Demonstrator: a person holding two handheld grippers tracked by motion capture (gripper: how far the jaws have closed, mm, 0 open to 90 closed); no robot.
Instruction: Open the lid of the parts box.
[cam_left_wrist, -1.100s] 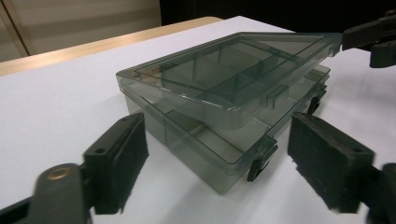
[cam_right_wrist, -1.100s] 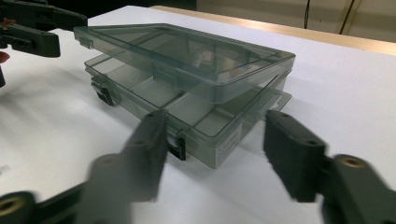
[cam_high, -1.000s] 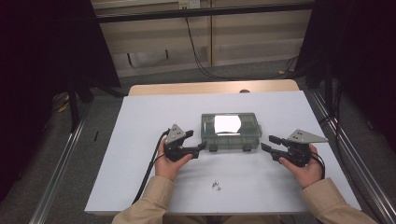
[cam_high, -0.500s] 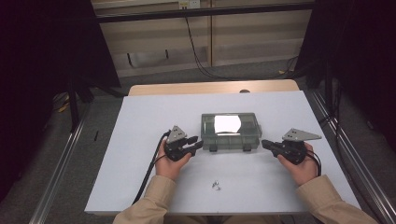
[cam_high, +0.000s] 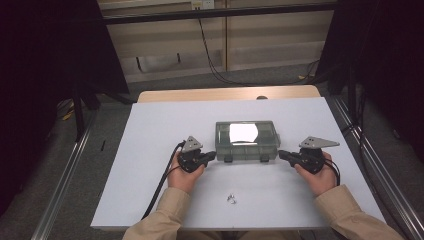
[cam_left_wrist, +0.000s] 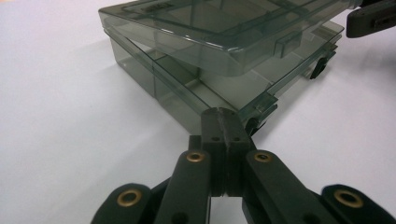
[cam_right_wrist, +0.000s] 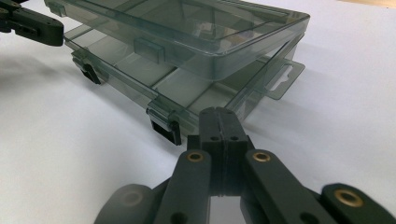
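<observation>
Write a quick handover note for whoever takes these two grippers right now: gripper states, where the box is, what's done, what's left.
Left gripper: jaws have just closed, shut on nothing, tip at the box's near left corner.
Right gripper: shut, empty, at the near right corner.
Clear compartment box: mid-table, lid raised slightly above the base, black latches hanging loose.
Small metal parts: loose on the white table, near edge.
Done: latches apparently released.
Left: probably opening the lid fully.

Tiny unidentifiable bits (cam_high: 231, 199) on table (cam_high: 150, 150)
</observation>
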